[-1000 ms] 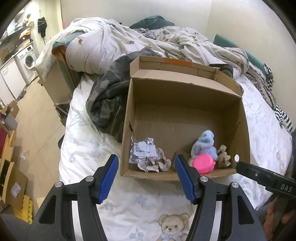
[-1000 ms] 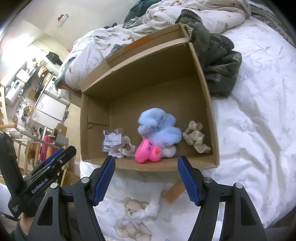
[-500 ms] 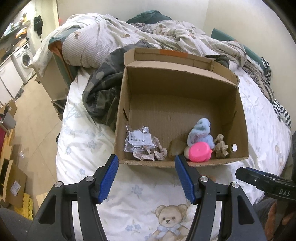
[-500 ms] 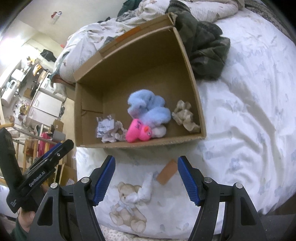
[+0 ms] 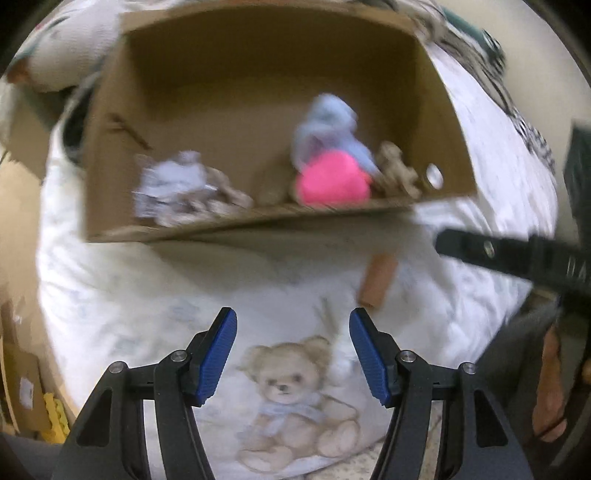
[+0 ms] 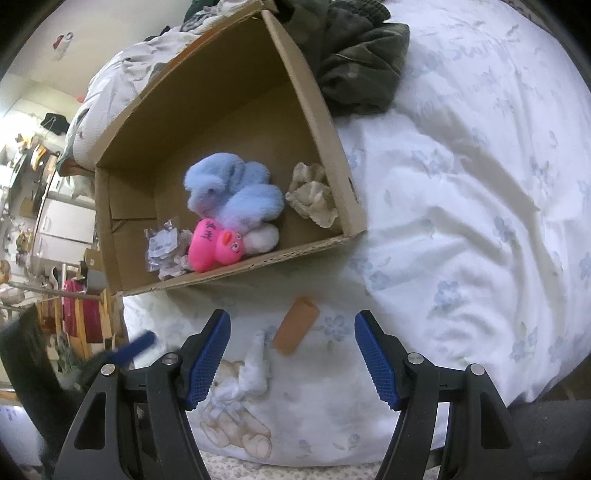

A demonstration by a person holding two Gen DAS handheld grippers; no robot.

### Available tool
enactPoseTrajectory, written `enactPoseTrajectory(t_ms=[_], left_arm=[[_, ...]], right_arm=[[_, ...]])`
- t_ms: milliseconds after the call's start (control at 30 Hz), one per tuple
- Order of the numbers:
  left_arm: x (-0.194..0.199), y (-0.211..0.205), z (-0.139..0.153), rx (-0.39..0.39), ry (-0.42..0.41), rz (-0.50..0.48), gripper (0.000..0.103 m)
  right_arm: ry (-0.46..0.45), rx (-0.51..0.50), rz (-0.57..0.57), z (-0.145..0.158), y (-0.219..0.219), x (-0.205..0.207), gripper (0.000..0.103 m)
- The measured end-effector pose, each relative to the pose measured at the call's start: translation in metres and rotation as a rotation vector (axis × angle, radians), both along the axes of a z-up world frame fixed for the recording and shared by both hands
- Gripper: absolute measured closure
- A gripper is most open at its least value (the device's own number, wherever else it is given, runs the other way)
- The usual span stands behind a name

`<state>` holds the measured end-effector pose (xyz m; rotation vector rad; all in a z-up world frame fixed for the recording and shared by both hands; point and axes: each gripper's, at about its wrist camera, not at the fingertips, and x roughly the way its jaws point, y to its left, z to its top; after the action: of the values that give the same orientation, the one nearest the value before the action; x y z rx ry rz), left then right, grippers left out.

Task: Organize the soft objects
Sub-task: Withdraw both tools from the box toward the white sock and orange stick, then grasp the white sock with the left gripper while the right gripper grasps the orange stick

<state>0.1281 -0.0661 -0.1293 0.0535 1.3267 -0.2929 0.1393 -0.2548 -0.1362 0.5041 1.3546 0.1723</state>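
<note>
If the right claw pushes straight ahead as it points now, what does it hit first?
Probably the brown cardboard tube lying on the bed sheet, between the open right claw and the cardboard box. Depth is uncertain.

We look across a bed covered by a white sheet (image 6: pixel 461 192) printed with pale blue flowers and a teddy bear (image 5: pixel 291 402), with a dark green camouflage garment (image 6: pixel 354 70) bunched on it toward the far side and a rumpled pale quilt (image 6: pixel 110 96) heaped beyond. Behind the bed we see a plain light wall (image 6: pixel 110 22). Off the bed's left edge the room opens into a brightly lit, cluttered area with white cabinets (image 6: pixel 62 221), too small for us to make out further.
</note>
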Motion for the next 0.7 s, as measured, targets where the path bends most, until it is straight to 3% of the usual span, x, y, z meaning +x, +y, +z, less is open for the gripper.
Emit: enactPoseTrajectory(t_ms=[167, 300, 333, 400, 500, 700], left_arm=[[-0.007, -0.035, -0.029, 0.025, 0.051, -0.116, 0.043], [-0.007, -0.041, -0.047, 0.038, 0.102, -0.113, 0.046], [-0.007, -0.042, -0.051, 0.031, 0.116, -0.111, 0.049], [-0.006, -0.044, -0.057, 0.052, 0.125, -0.121, 0.065], [-0.007, -0.044, -0.060, 0.070, 0.118, -0.126, 0.079], [-0.005, -0.030, -0.049, 0.113, 0.073, -0.064, 0.079]], right_arm=[[0.015, -0.011, -0.002, -0.004, -0.002, 0.001, 0.029], [0.024, -0.018, -0.018, -0.006, -0.007, 0.000, 0.029], [0.026, -0.020, -0.020, -0.006, -0.008, 0.000, 0.029], [0.028, -0.024, -0.020, -0.007, -0.008, 0.000, 0.029], [0.031, -0.036, -0.013, -0.008, -0.006, 0.001, 0.029], [0.041, -0.047, 0.010, -0.013, 0.001, 0.003, 0.029]])
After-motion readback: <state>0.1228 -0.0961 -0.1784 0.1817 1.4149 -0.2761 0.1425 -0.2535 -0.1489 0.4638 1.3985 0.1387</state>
